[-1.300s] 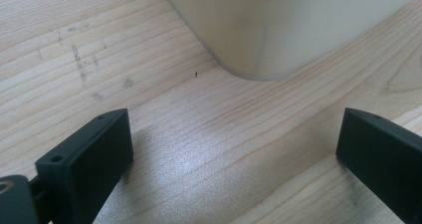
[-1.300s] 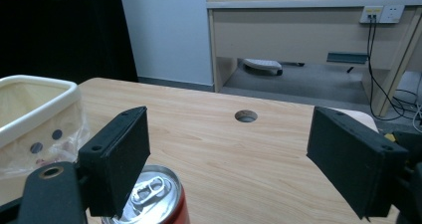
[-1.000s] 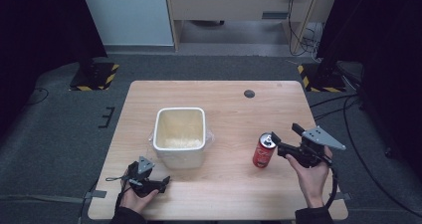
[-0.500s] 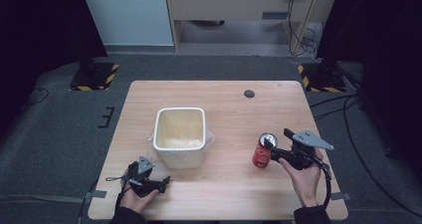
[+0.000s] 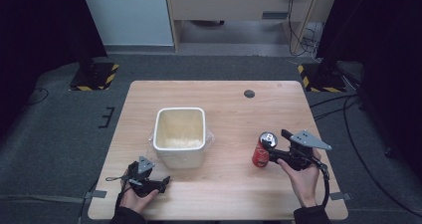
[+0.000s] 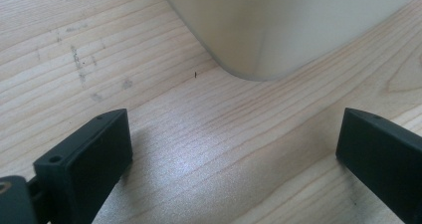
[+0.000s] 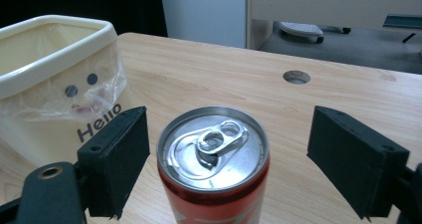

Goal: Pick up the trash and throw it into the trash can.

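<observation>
— Can? Standing upright on the table, right of the bin, between the wide-open jaws of the right gripper, untouched.

— And the left gripper?

— Spread wide too, holding nothing, low near the bin's corner.

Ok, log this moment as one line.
right gripper: open, jaws astride red can | left gripper: open, empty, near bin | can upright

Lab — hazard-striped stand bases
</observation>
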Available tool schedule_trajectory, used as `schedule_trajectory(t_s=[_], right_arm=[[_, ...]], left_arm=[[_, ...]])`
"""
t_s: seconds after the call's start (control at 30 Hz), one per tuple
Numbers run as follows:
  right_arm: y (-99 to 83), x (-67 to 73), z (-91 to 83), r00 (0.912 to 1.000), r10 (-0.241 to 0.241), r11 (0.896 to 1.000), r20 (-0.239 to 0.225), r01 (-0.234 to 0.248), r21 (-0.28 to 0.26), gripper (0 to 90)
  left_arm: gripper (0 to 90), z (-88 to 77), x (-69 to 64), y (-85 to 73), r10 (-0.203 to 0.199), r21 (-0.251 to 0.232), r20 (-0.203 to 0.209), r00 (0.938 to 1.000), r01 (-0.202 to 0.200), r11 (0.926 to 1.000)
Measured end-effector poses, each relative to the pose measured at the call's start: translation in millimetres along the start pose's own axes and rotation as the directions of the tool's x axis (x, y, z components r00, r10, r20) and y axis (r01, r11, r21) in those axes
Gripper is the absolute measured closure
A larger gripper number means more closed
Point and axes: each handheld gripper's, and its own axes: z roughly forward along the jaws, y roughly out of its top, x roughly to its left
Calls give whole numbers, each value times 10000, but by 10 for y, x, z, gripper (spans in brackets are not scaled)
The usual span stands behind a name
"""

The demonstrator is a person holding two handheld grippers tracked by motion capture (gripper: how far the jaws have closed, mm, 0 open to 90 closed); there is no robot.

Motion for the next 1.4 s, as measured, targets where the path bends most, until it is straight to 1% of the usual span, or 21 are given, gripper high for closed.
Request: schedule_trajectory(t_s=[0.17,0.3,0.33,0.37,0.4,0.47,0.63,0.67,0.87,0.97,1.23,1.27,1.37,1.4], right_arm=[[0,15,5,10000,-40,10000,-77,40,-71,166],[-18,29,31,9998,-154,9998,-81,155,114,163],[-48,35,63,9998,-143,9996,-135,146,243,163],[-48,35,63,9998,-143,9996,-135,146,243,163],[-78,37,93,9998,-145,9990,-129,150,417,164],[-103,35,114,9998,-170,9983,-99,175,559,172],[-159,37,160,9996,-256,9963,-87,263,815,181],[-182,44,183,9995,-306,9943,-74,312,1019,181],[-241,58,240,9988,-478,9903,-57,481,1302,194],[-268,52,256,9989,-470,9886,-19,468,1429,204],[-324,51,294,9984,-560,9841,6,551,1689,257],[-328,52,294,9982,-598,9830,-11,590,1738,283],[-326,51,289,9981,-621,9835,-19,615,1701,305],[-318,50,279,9984,-567,9855,-16,562,1601,324]], left_arm=[[3,0,0,0,1,0,2,10000,-1,10000],[3,0,0,0,3,1,2,10000,-3,10000],[3,0,1,0,5,3,3,10000,-5,10000],[3,0,1,1,5,2,3,10000,-5,10000],[3,0,1,0,4,2,3,10000,-4,10000],[3,0,1,1,4,1,3,10000,-4,10000],[3,0,1,1,5,2,3,10000,-5,10000],[3,0,1,1,4,0,4,10000,-4,10000],[3,0,1,1,6,2,3,10000,-6,10000],[3,0,1,1,5,3,2,10000,-5,10000],[3,1,1,1,9,3,6,10000,-9,10000],[3,1,2,1,13,7,8,10000,-13,10000],[2,1,1,1,10,6,10,10000,-10,10000],[2,1,2,1,10,3,8,10000,-10,10000]])
